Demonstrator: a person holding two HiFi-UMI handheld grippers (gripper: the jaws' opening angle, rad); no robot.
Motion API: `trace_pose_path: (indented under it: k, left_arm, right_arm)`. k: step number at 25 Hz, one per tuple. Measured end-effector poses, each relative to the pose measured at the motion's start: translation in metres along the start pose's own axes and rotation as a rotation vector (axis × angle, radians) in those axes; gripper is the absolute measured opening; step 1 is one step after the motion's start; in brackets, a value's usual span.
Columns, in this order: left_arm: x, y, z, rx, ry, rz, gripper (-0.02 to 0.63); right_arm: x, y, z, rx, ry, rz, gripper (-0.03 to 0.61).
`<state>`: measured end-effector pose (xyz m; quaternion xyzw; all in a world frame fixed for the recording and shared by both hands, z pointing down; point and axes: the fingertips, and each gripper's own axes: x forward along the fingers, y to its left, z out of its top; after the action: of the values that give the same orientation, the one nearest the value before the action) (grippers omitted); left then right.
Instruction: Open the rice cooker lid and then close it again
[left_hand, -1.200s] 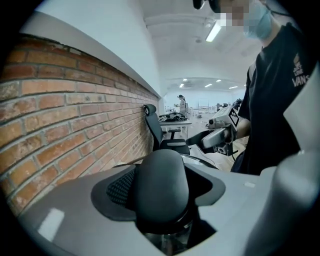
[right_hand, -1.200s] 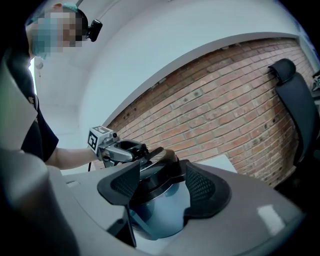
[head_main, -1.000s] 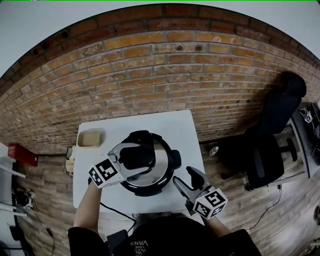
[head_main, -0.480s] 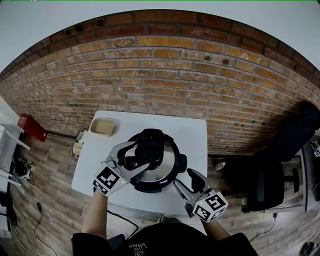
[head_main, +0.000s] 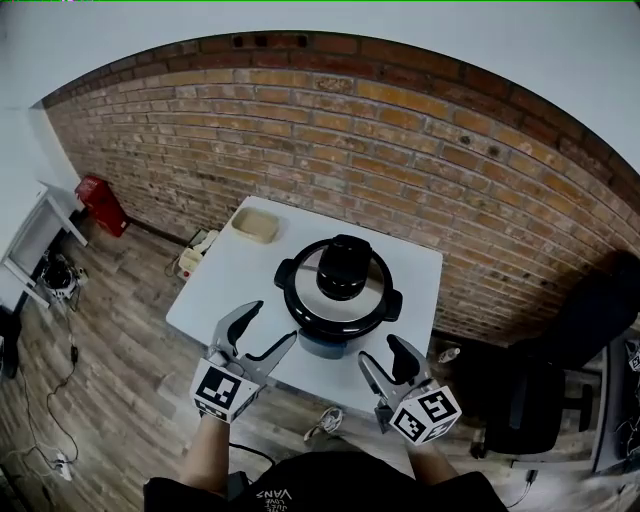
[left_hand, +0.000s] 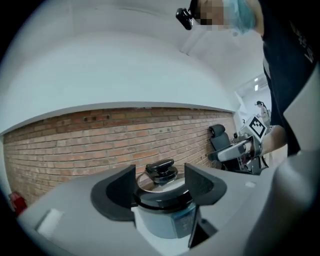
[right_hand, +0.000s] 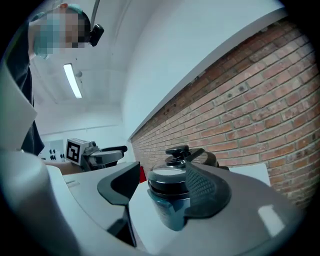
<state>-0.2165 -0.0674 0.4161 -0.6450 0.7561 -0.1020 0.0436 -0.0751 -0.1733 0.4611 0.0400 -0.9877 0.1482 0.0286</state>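
The rice cooker (head_main: 338, 300) stands on the white table (head_main: 230, 285), its steel lid down with the black knob (head_main: 342, 268) on top. My left gripper (head_main: 272, 322) is open at the table's near edge, short of the cooker, holding nothing. At the near right my right gripper (head_main: 382, 352) is open and empty too. In the left gripper view the cooker (left_hand: 162, 215) shows beyond the open jaws, apart from them, and the right gripper (left_hand: 235, 150) is at the right. The right gripper view frames the cooker (right_hand: 167, 200) between its spread jaws, with the left gripper (right_hand: 107, 155) at the left.
A beige container (head_main: 255, 224) sits at the table's far left corner. A brick wall (head_main: 420, 150) runs behind the table. A black office chair (head_main: 560, 370) stands to the right. On the wooden floor lie a red box (head_main: 103, 203), a power strip (head_main: 192, 258) and cables.
My left gripper has come off the lid knob and drawn back to the table's near edge. The right gripper has pulled back a little. The head view has swung, showing more floor at the left.
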Motion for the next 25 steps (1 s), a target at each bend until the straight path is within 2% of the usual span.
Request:
trace_pose_path:
  k: [4,8,12,18,23,25]
  left_arm:
    - [-0.059,-0.021,0.001,-0.016,-0.009,0.091,0.307]
    - [-0.11,-0.046,0.002,-0.076,0.014,0.161,0.307]
    - [-0.151,-0.067,0.01,-0.09,-0.025,0.221,0.305]
    - [-0.191,-0.096,0.006,-0.114,-0.019,0.272,0.305]
    - [-0.213,-0.119,0.01,-0.11,0.018,0.346,0.301]
    - [-0.217,-0.132,0.012,-0.107,0.026,0.375,0.274]
  right_arm:
    - [-0.022,0.031,-0.012,-0.024,0.001,0.045,0.278]
    - [-0.048,0.061,-0.02,-0.058,0.022,0.074,0.277]
    - [-0.076,0.08,-0.03,-0.086,0.049,0.071,0.276]
    - [-0.099,0.095,-0.032,-0.114,0.07,0.089,0.259]
    - [-0.112,0.102,-0.028,-0.129,0.071,0.145,0.214]
    - [-0.118,0.102,-0.03,-0.131,0.078,0.168,0.186]
